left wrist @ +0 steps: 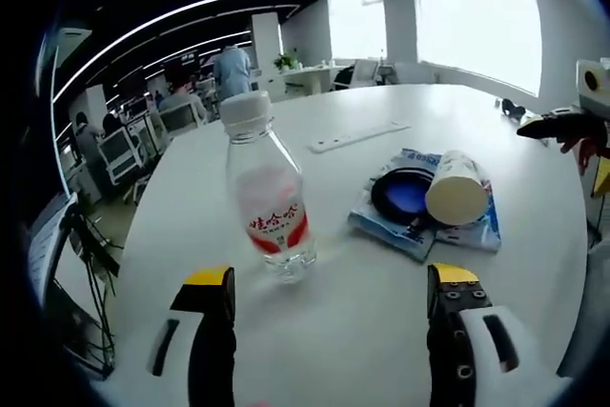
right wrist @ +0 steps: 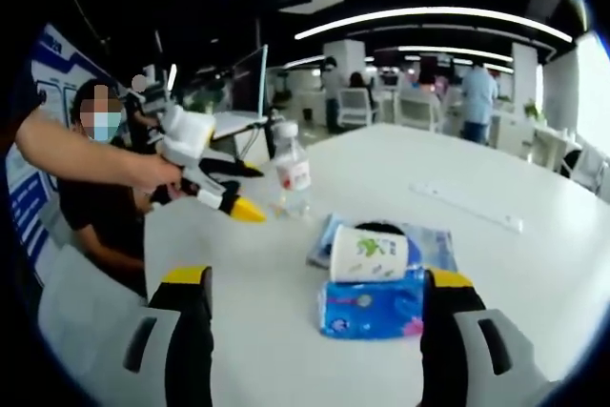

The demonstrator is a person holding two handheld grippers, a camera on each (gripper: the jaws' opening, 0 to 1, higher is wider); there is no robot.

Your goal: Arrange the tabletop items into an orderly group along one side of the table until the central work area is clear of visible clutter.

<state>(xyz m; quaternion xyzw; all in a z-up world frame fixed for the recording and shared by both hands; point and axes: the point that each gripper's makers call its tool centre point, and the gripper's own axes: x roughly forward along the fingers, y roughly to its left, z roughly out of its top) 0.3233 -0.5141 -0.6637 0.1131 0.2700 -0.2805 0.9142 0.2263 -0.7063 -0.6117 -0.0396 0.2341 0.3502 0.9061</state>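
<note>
My left gripper (left wrist: 329,307) jaws spread, nothing held; clear plastic water bottle with red label (left wrist: 267,199) upright centre-left. Right gripper (right wrist: 315,316) released too; white paper cup (right wrist: 368,254) lies on blue tissue pack (right wrist: 372,310) at centre.

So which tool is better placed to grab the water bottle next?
Probably the left tool: its open jaws already sit right beside the clear plastic water bottle with the white cap. The right tool faces the lying white paper cup and blue tissue pack instead.
</note>
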